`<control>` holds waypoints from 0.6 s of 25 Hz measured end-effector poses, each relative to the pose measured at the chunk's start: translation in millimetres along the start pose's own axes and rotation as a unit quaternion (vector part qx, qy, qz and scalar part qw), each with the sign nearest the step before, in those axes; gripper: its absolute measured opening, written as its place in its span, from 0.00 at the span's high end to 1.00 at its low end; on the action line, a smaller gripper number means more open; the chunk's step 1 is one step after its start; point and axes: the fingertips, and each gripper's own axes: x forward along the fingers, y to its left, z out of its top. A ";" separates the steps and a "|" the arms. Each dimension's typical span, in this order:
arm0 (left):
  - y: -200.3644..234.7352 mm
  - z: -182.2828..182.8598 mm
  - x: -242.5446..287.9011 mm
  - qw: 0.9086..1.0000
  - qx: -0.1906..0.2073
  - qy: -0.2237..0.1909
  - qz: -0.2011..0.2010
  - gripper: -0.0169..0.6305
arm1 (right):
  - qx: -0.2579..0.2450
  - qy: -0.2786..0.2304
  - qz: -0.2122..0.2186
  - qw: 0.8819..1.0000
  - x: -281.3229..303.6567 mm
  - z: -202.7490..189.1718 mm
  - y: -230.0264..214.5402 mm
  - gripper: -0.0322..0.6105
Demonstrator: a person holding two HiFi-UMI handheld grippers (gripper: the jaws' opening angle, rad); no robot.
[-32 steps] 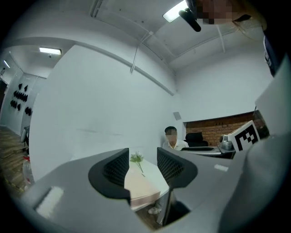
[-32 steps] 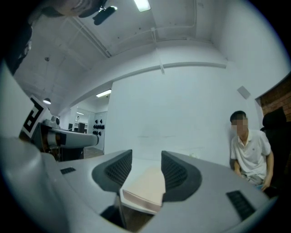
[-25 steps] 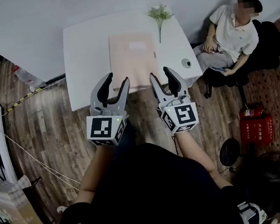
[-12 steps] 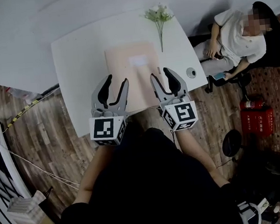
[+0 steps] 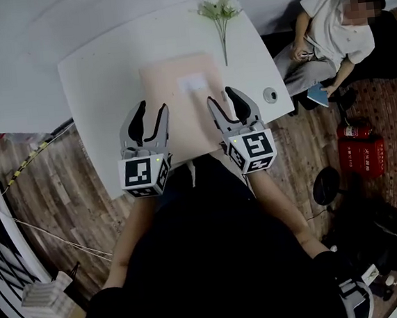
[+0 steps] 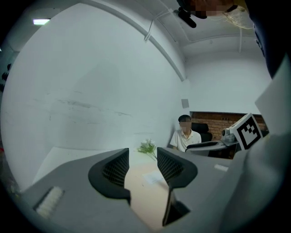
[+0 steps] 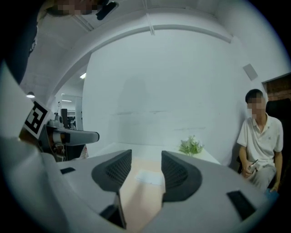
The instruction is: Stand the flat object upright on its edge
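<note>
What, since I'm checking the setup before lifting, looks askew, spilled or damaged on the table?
Nothing stands out. The pink folder lies flat on the white table, the flowers lie at the far edge, and nothing is spilled.

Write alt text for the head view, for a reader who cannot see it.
A beige folder lies flat on a white table, with the left gripper and right gripper, both open, over its near end, neither holding it. Beyond it lie flowers; a person sits to the right.
</note>
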 end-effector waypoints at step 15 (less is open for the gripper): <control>7.4 -80.7 28.4 0.990 -0.054 0.133 -0.009 0.57 | 0.029 0.137 0.071 0.988 32.8 -83.3 -44.0 0.60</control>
